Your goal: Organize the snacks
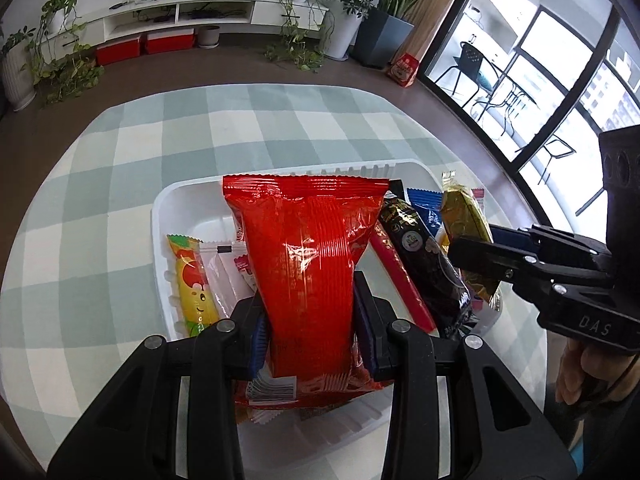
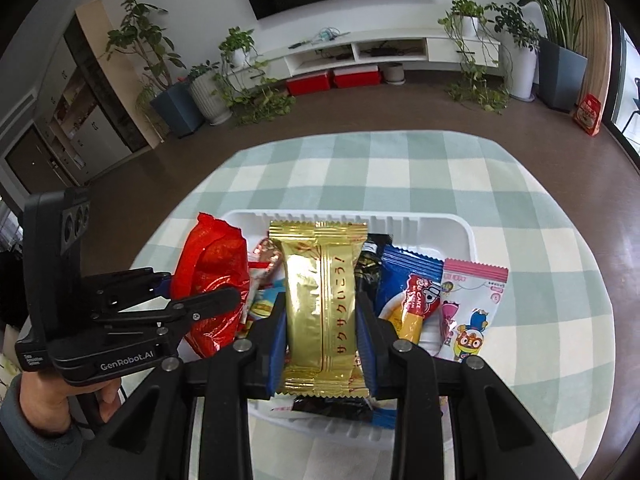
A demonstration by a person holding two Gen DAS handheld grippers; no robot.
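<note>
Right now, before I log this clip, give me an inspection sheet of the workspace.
Surface: green-and-white checked cloth on a table.
Job's things: white tray of snack packets; pink cartoon packet over its right rim.
Clutter: nothing seen.
Grippers: left tool shut on red bag; right tool shut on gold packet.
Cables: some on the white TV shelf.
Surroundings: potted plants, red boxes, glass doors.

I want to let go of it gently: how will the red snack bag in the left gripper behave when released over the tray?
The red snack bag looks puffy and crinkled where the left gripper pinches it, so it is probably light and floppy. Its glossy film may slide on the other packets. It is wider than the free space in the white tray, so it will likely settle on top, tilted.
</note>
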